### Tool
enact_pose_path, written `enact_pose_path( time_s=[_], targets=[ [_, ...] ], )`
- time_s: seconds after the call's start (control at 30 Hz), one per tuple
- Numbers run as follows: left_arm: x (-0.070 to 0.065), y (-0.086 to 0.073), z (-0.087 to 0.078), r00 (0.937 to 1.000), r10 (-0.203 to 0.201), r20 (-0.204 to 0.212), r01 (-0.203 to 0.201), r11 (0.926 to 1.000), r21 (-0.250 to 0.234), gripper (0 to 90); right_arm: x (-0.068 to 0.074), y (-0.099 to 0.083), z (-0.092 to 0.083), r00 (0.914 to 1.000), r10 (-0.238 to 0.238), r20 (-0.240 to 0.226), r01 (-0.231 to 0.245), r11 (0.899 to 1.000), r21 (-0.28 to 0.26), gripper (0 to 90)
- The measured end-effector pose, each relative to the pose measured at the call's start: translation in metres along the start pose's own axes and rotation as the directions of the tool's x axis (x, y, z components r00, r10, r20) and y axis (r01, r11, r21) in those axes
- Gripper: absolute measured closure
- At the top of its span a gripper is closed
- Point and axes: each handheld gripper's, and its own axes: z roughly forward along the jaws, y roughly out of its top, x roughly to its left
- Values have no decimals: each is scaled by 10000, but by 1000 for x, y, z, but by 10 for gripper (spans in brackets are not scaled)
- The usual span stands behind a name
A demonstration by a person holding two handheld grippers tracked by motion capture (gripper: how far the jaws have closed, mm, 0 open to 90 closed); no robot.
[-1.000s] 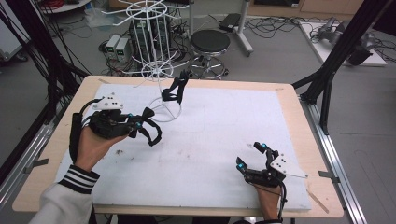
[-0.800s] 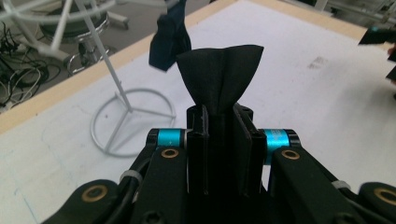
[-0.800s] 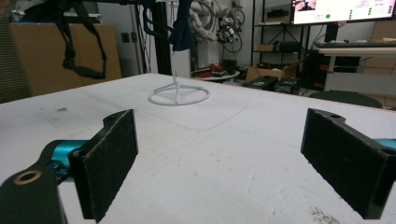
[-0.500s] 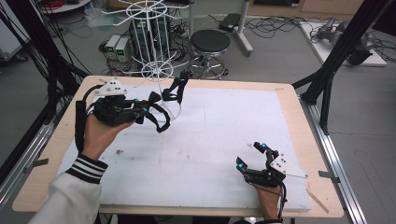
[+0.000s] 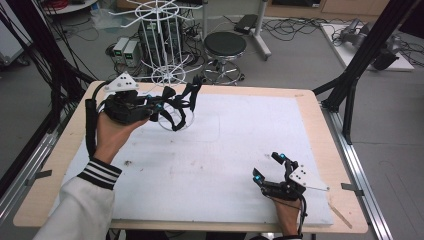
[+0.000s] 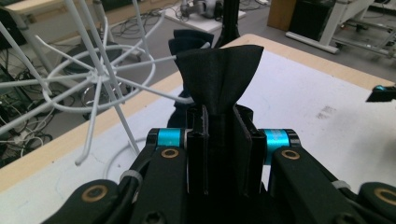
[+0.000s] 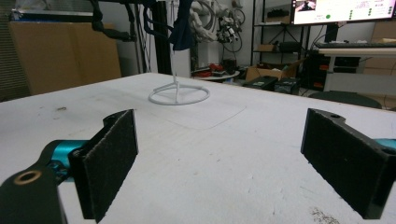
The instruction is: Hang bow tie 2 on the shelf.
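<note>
Black cloth sits pinched in left claw by white rack; right claw gapes empty.

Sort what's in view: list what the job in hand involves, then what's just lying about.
In the job:
left gripper, shut on the dark cloth
white wire rack

Lying about:
right gripper, jaws open, idle
round stool
</note>
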Motion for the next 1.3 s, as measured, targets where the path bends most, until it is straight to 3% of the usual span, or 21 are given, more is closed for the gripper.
enact_pose_path(
  time_s=[0.63, 1.3],
  targets=[
    [7, 7, 22, 9969, -155, -770, 118, 9988, -476, 769, -1, 0, 0, 10000, -43, -18, 43, 10000, -43, 102],
    [9, -12, 35, 9877, -681, -1404, 612, 9967, -533, 769, -1, 0, 0, 10000, -65, -20, 65, 10000, -37, 102]
  ],
)
